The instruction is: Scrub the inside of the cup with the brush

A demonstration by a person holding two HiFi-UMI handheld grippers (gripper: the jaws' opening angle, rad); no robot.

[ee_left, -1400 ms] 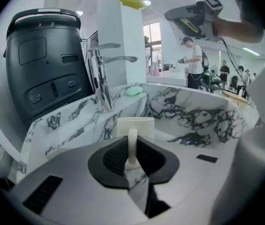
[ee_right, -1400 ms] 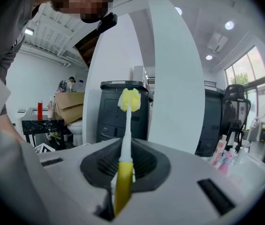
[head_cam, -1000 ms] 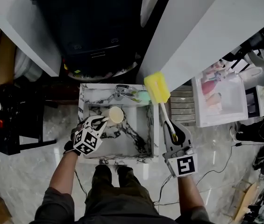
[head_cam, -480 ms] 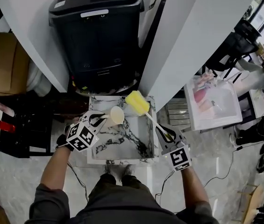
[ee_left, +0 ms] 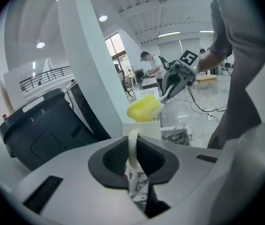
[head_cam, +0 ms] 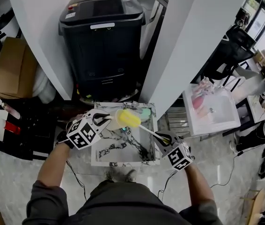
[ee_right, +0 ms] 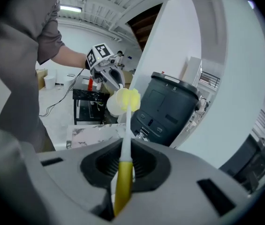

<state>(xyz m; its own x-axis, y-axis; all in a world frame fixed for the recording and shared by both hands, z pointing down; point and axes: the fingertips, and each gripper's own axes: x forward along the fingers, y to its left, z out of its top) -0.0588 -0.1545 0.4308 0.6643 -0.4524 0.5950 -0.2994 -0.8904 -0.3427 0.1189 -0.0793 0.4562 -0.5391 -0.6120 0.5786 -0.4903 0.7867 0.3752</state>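
Over the marble sink [head_cam: 123,149], my left claw [head_cam: 105,121] is clenched on the rim of the cup [head_cam: 114,119], holding it up. My right claw [head_cam: 160,136] grips the brush [head_cam: 130,119] by its handle, its yellow head at the cup's mouth.

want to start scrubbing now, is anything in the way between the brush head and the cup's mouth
Nothing visible stands between them. The yellow head of the brush is right at the mouth of the cup, which the left tool holds by its rim over the sink.
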